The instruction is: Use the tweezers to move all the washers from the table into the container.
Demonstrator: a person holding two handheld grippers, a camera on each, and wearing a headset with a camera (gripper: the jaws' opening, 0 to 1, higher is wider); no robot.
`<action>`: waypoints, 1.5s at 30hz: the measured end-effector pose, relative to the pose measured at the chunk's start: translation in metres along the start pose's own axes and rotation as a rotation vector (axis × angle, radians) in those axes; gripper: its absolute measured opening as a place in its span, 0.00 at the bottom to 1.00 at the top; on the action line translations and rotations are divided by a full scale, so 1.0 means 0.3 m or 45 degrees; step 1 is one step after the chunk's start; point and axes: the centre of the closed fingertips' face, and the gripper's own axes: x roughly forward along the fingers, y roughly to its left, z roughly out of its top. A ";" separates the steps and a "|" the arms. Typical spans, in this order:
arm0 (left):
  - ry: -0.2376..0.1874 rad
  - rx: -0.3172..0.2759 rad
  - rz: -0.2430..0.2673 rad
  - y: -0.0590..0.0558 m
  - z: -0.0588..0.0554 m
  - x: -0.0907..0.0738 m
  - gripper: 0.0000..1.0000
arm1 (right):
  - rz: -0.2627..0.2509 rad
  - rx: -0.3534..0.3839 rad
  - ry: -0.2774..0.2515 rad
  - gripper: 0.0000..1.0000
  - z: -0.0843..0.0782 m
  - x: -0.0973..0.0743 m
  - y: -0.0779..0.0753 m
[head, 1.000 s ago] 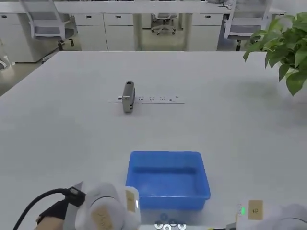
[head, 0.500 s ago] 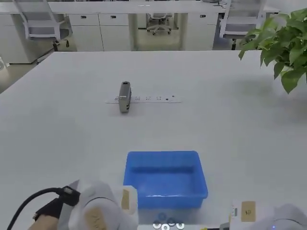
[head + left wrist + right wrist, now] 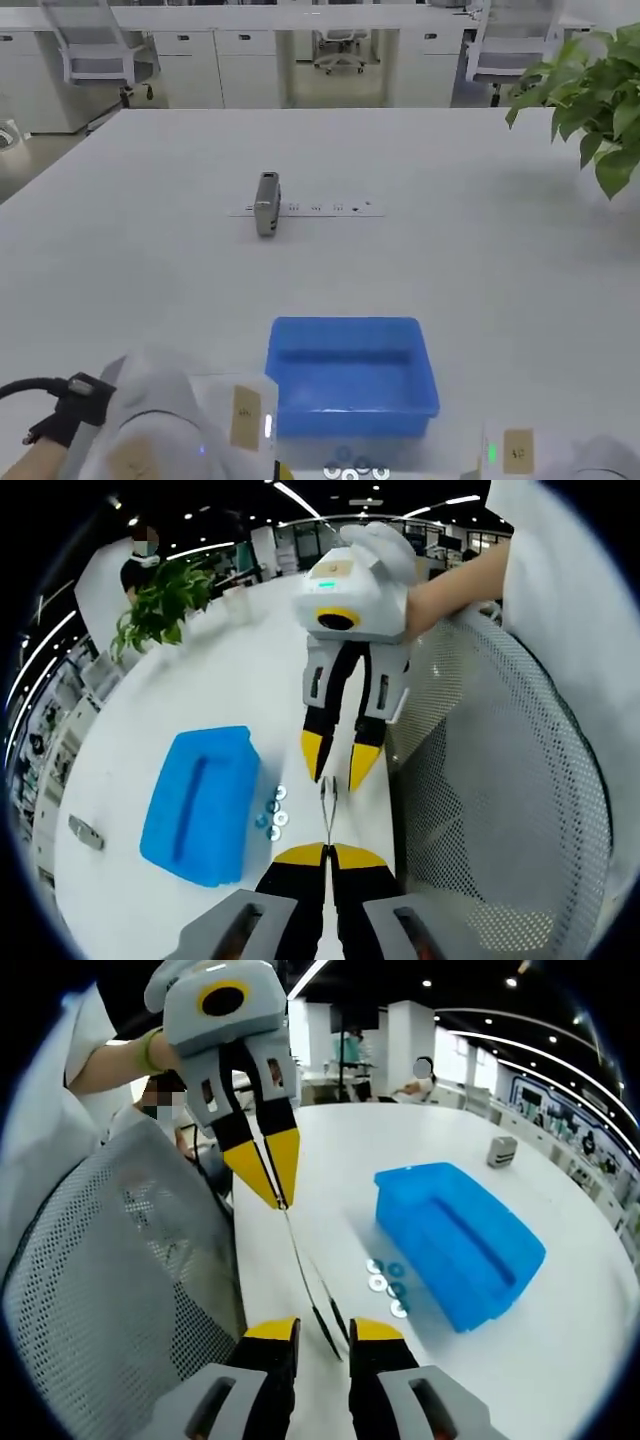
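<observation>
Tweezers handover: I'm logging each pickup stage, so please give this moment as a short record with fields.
tweezers: span between the two grippers, near the table edge
left gripper: shut on one end of the tweezers
right gripper: open, straddling the other end, no grip visible
washers: small cluster lying on the table, close beside the container's near wall
container: blue, open-topped, nothing visible inside
progress: no washer in the container yet
</observation>
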 end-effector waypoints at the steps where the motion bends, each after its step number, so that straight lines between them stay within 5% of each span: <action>1: -0.002 0.011 -0.003 -0.003 0.008 -0.004 0.00 | 0.002 -0.003 0.001 0.15 0.000 0.001 0.002; 13: -0.011 0.103 -0.047 -0.024 0.096 -0.016 0.00 | 0.042 -0.033 0.009 0.14 0.001 0.010 0.028; 19: -0.031 0.092 -0.070 -0.010 0.134 -0.007 0.00 | 0.053 -0.057 0.022 0.15 -0.003 0.015 0.038; 45: -0.070 0.103 -0.136 -0.017 0.172 -0.001 0.00 | 0.052 -0.101 0.037 0.06 -0.001 0.000 0.028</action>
